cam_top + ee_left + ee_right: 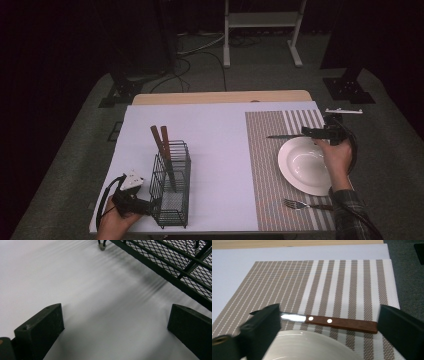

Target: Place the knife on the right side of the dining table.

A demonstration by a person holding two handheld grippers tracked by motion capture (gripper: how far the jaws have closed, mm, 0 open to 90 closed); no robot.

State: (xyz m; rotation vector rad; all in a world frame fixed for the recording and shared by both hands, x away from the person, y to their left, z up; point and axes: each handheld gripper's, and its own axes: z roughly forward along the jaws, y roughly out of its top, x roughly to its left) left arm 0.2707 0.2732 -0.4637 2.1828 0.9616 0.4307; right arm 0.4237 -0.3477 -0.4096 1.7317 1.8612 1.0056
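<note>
Lying flat on the striped mat [352, 285], the knife [337, 322] sits just past the far rim of the white plate [305, 165]. The right tool [320, 132] hangs over it with its jaws wide apart, and nothing is pinched. The knife's brown handle and shiny blade show between those jaws. A fork [305, 204] lies on the mat near the plate. The left tool [145, 205] rests on the white surface [100, 290] beside the wire basket [172, 185], jaws wide too.

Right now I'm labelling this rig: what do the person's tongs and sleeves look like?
Both tongs are black with blocky, wedge-shaped jaws. The left tongs carry a pale three-cornered plate and a looping black cable; the right tongs trail a black cable too. The right sleeve is dark plaid.
</note>
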